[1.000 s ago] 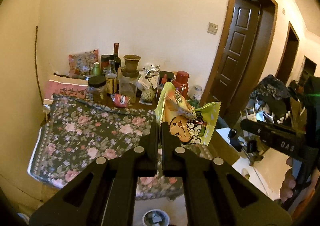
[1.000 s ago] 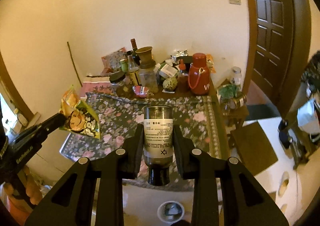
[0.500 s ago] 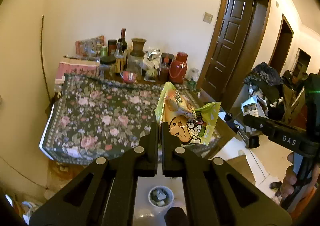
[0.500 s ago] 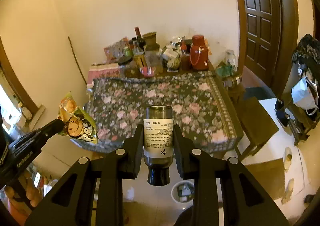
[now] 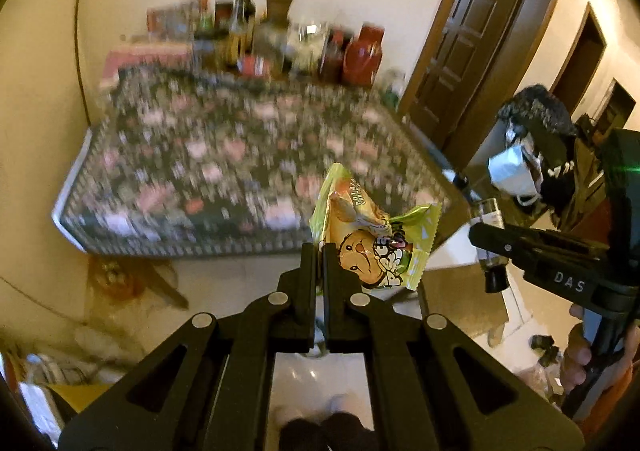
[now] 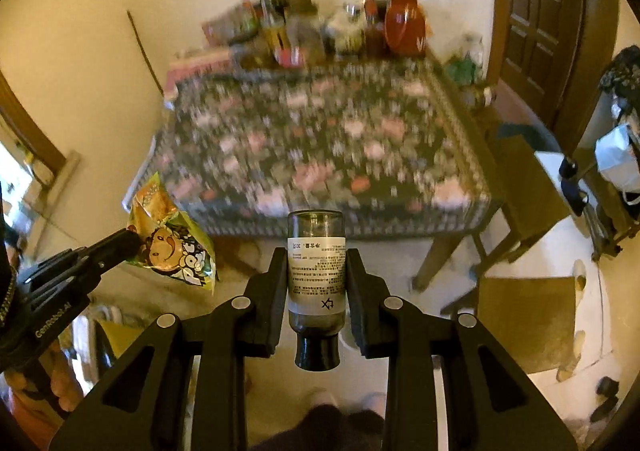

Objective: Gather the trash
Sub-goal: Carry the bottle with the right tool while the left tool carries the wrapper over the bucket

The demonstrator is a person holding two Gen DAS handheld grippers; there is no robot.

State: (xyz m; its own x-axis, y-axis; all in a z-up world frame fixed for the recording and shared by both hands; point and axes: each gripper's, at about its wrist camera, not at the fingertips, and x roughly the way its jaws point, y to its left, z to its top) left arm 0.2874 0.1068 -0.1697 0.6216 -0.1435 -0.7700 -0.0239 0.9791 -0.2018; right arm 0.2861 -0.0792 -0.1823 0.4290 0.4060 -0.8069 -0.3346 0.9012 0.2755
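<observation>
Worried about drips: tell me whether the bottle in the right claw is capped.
Capped. The bottle is held between the right claw's fingers with a black cap on its near end.

There were two grippers, the left gripper [image 5: 319,251] and the right gripper [image 6: 316,251], one snack bag [image 5: 372,235], one small bottle [image 6: 316,271], one floral-clothed table [image 6: 320,139] and one red jug [image 6: 404,23] at its far edge; the blurred jars around the jug could not be counted.

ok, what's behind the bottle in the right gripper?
Behind the bottle, clamped in the right gripper: pale floor and the near hem of the floral tablecloth. The hem stretch directly behind the glass is covered.
</observation>
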